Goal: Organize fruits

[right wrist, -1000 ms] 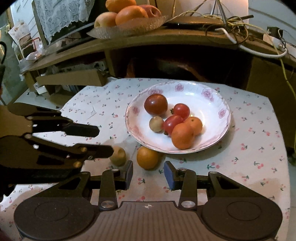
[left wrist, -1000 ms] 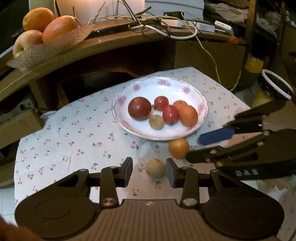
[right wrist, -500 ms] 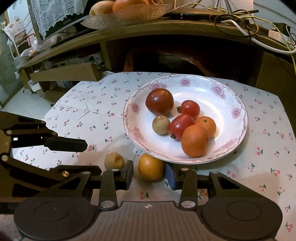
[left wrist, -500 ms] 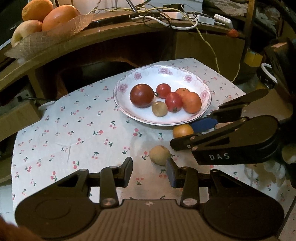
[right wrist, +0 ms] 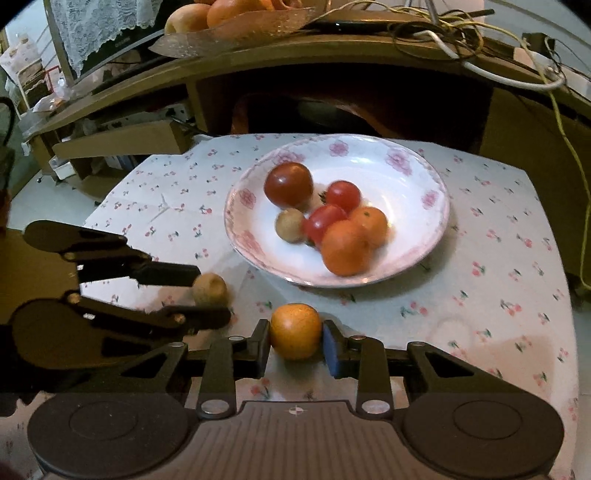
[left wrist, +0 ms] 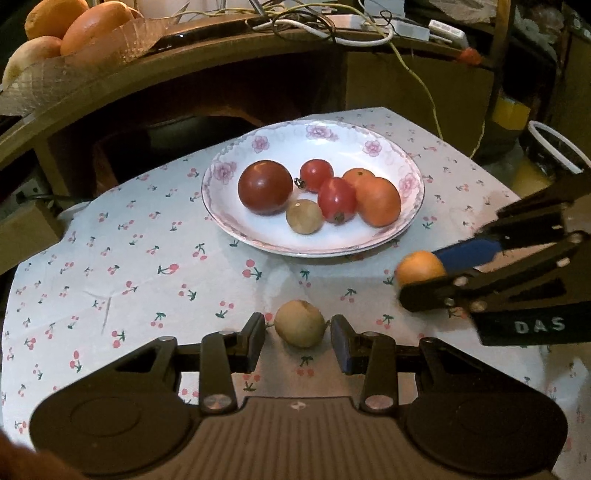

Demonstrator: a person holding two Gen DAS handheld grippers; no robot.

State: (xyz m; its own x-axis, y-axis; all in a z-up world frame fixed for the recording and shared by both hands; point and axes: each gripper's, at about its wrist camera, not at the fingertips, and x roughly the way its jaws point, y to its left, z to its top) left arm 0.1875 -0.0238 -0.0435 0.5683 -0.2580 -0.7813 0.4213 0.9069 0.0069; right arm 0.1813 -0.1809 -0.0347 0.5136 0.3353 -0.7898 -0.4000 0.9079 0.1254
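Note:
A white floral plate holds several fruits: a dark tomato, red tomatoes, oranges and a small brown fruit. On the cherry-print cloth, a second brown fruit lies between the open fingers of my left gripper, with small gaps each side. My right gripper has its fingers against both sides of a loose orange, which rests on the cloth just in front of the plate.
A curved wooden shelf rises behind the table, with a glass dish of large fruit and tangled cables on it. The cloth-covered table drops off at left and right edges.
Both grippers moved forward onto their fruit. The brown fruit now sits between the left fingers, and the right fingers have closed in on the orange.

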